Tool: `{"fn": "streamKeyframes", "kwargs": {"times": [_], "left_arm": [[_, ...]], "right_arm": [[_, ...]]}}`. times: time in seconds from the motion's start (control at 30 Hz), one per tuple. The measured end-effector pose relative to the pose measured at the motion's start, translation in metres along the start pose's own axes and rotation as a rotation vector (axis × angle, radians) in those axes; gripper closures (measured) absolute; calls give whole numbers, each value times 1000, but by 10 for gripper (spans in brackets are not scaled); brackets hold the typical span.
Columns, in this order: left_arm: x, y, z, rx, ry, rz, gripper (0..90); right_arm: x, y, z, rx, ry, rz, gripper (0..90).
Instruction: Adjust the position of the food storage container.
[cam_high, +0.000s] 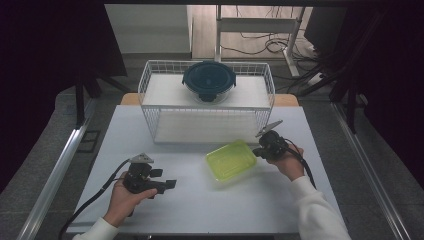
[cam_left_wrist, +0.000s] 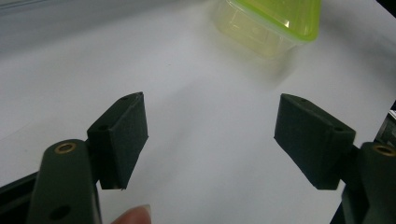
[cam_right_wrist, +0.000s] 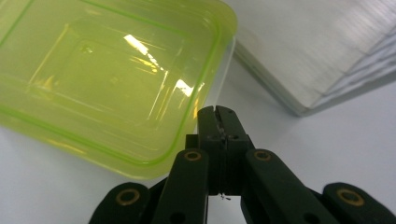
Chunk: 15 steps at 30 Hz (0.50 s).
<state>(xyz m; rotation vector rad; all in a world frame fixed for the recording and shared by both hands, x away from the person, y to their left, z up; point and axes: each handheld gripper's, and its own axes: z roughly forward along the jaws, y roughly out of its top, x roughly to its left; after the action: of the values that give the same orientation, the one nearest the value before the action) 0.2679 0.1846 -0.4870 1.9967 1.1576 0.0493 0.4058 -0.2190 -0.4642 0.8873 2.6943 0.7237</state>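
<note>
A yellow-green lidded plastic box lies on the white table, right of centre. My right gripper is at the box's right edge, jaws shut. In the right gripper view the closed tips rest against the rim of the box; I see nothing clamped between them. My left gripper is held low at the front left, a hand's width from the box, with its jaws open. In the left gripper view its pads stand wide apart with bare table between them and the box farther off.
A white wire basket stands at the table's back, with a round glass bowl with a dark lid on its upper shelf. A white board edge lies close beyond the right gripper. Cables trail from both grippers toward the front.
</note>
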Motion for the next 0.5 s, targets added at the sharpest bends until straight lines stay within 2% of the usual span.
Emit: {"fn": "streamKeyframes", "kwargs": {"times": [0.13,0.23,0.5], "left_arm": [[0,-1,0,3,5,-3,254],[0,-2,-1,-3,10,-11,254],[2,-4,-3,-4,18,-23,256]], "right_arm": [[6,0,1,3,22,0,885],[12,0,2,2,56,-5,885],[37,2,4,-4,133,-38,885]]}}
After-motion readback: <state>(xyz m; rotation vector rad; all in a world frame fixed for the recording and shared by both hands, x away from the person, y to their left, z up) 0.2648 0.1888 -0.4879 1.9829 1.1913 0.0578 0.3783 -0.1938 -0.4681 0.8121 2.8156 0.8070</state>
